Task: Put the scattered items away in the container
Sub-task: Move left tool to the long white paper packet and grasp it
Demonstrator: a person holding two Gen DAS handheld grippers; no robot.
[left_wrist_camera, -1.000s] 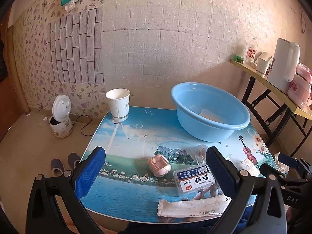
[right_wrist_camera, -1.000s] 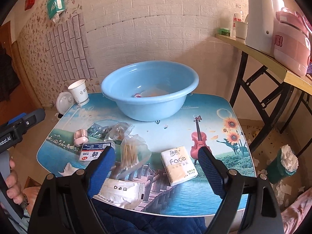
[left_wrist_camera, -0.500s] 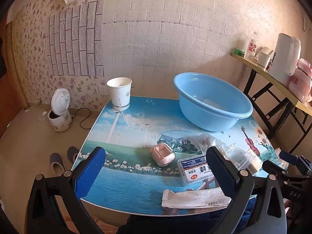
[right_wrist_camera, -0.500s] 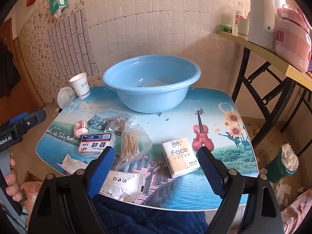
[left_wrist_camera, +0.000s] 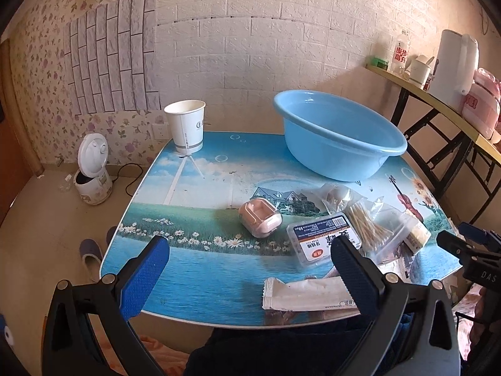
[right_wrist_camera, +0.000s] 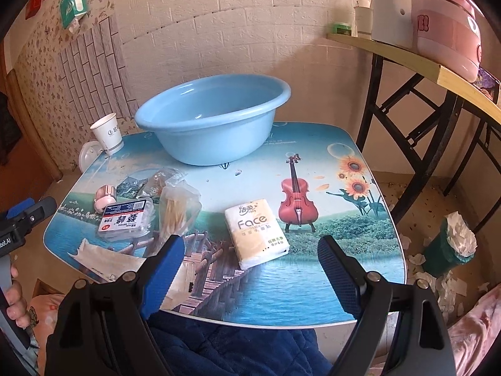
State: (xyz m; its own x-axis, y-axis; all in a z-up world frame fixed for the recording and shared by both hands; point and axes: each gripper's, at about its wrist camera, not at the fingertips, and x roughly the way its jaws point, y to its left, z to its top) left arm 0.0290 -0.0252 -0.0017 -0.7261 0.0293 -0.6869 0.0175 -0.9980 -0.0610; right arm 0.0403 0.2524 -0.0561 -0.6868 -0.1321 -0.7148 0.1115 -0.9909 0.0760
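Observation:
A light blue basin [left_wrist_camera: 339, 134] stands at the back of the picture-printed table [left_wrist_camera: 194, 194]; it also shows in the right wrist view [right_wrist_camera: 213, 116]. Scattered in front of it lie a pink case [left_wrist_camera: 260, 217], a clear box with a white label [left_wrist_camera: 322, 238], a bag of cotton swabs [left_wrist_camera: 371, 225], a white flat packet [left_wrist_camera: 307, 294] and a "Face" tissue pack [right_wrist_camera: 256, 232]. My left gripper [left_wrist_camera: 250, 277] is open and empty above the table's near edge. My right gripper [right_wrist_camera: 250, 277] is open and empty, just short of the tissue pack.
A white paper cup [left_wrist_camera: 186, 127] stands at the table's back left. A rice cooker [left_wrist_camera: 92, 175] and slippers [left_wrist_camera: 90, 253] are on the floor at left. A folding side table [right_wrist_camera: 416, 62] with a kettle [right_wrist_camera: 393, 6] stands at right, a stuffed bin [right_wrist_camera: 451, 247] beside it.
Both grippers have dropped lower and drawn back toward the table's near edge, so the items sit higher in view. Both stay open and empty. No item has moved.

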